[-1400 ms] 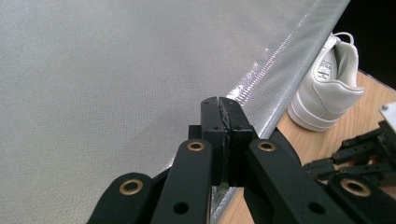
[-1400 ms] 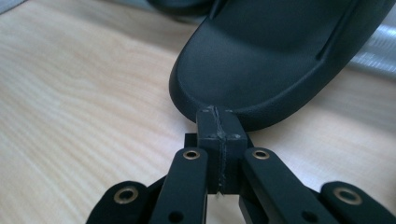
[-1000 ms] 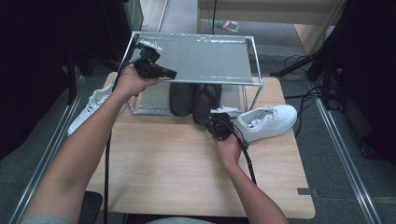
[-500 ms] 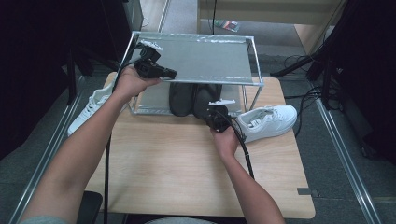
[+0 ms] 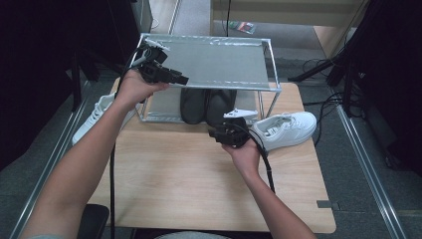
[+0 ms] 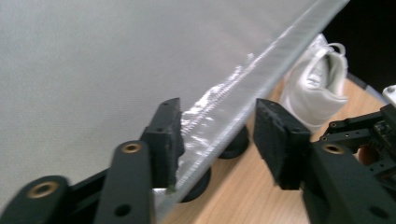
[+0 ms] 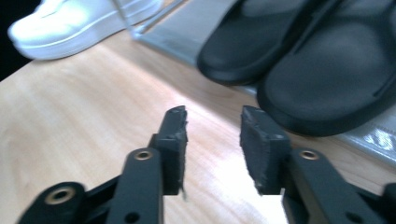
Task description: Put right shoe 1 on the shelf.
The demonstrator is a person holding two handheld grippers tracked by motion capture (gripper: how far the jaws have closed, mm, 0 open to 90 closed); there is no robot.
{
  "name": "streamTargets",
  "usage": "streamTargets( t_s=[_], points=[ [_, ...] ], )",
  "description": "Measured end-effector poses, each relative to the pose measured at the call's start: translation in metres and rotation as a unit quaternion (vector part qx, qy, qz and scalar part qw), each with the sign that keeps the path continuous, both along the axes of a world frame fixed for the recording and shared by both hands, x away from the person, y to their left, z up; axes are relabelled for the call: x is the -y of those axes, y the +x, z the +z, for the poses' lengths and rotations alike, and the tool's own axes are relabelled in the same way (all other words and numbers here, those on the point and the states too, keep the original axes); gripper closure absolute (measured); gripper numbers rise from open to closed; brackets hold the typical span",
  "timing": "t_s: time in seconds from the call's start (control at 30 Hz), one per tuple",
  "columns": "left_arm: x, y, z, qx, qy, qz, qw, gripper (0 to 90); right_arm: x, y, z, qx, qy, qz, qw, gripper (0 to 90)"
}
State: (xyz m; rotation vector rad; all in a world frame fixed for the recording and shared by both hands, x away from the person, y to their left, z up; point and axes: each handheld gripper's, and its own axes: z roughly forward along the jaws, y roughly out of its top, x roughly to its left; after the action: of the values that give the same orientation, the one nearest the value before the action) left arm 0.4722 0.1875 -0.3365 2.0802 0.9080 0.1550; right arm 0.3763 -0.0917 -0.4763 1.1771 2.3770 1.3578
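1. Left gripper (image 5: 181, 78) jaws just opened, released, straddling the rack (image 5: 209, 62) top's near-left edge.
2. Right gripper (image 5: 214, 132) jaws just opened, empty, over bare table (image 5: 174, 174), near the black slippers (image 5: 206, 104) on the rack's lower shelf.

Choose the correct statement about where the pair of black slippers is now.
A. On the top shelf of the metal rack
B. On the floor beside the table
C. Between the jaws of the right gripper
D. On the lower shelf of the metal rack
D. In the high view the black slippers lie side by side under the top shelf of the metal rack; the right gripper view shows them resting on its lower shelf.
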Motion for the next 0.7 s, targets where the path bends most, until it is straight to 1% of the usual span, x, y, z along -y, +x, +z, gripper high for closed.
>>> streamTargets(
  t_s=[0.03, 0.07, 0.1, 0.2, 0.23, 0.3, 0.4, 0.47, 0.53, 0.63, 0.67, 0.7],
  points=[
    [-0.001, -0.004, 0.002, 0.002, -0.004, -0.005, 1.0, 48.5, 0.001, -0.004, 0.002, 0.003, 0.0, 0.009, 1.0, 59.8],
    [-0.002, -0.009, 0.003, 0.01, -0.006, -0.012, 0.9999, 46.0, 0.003, -0.007, 0.004, 0.011, -0.003, 0.019, 0.9997, 57.7],
    [-0.003, -0.013, 0.004, 0.014, -0.004, -0.014, 0.9998, 44.4, 0.006, -0.012, 0.005, 0.018, -0.003, 0.029, 0.9994, 56.0],
    [-0.006, -0.022, 0.004, 0.009, -0.01, -0.017, 0.9998, 43.2, 0.013, -0.022, 0.006, 0.009, 0.01, 0.039, 0.9991, 53.5],
    [-0.006, -0.026, 0.004, 0.008, -0.009, -0.019, 0.9997, 42.6, 0.017, -0.025, 0.005, 0.006, 0.018, 0.042, 0.9989, 53.2],
    [-0.007, -0.033, 0.001, 0.008, -0.006, -0.023, 0.9997, 41.9, 0.025, -0.031, 0.004, 0.007, 0.022, 0.039, 0.999, 52.9],
    [-0.008, -0.045, -0.005, 0.007, 0.0, -0.025, 0.9997, 40.6, 0.034, -0.034, 0.002, 0.002, 0.031, 0.04, 0.9987, 52.3],
    [-0.011, -0.052, -0.009, 0.005, -0.008, -0.026, 0.9996, 40.0, 0.038, -0.036, 0.003, -0.005, 0.036, 0.042, 0.9984, 50.9],
    [-0.013, -0.06, -0.015, 0.004, -0.013, -0.028, 0.9995, 39.4, 0.043, -0.039, 0.005, -0.008, 0.035, 0.045, 0.9983, 49.8],
    [-0.015, -0.068, -0.024, -0.007, -0.006, -0.03, 0.9995, 39.5, 0.05, -0.045, 0.007, 0.0, 0.031, 0.053, 0.9981, 49.1],
    [-0.016, -0.07, -0.027, -0.009, -0.007, -0.031, 0.9994, 39.2, 0.053, -0.047, 0.008, 0.004, 0.032, 0.055, 0.998, 49.1],
    [-0.016, -0.07, -0.027, -0.009, -0.007, -0.031, 0.9994, 38.6, 0.053, -0.047, 0.008, 0.004, 0.032, 0.055, 0.998, 49.1]
  ],
)
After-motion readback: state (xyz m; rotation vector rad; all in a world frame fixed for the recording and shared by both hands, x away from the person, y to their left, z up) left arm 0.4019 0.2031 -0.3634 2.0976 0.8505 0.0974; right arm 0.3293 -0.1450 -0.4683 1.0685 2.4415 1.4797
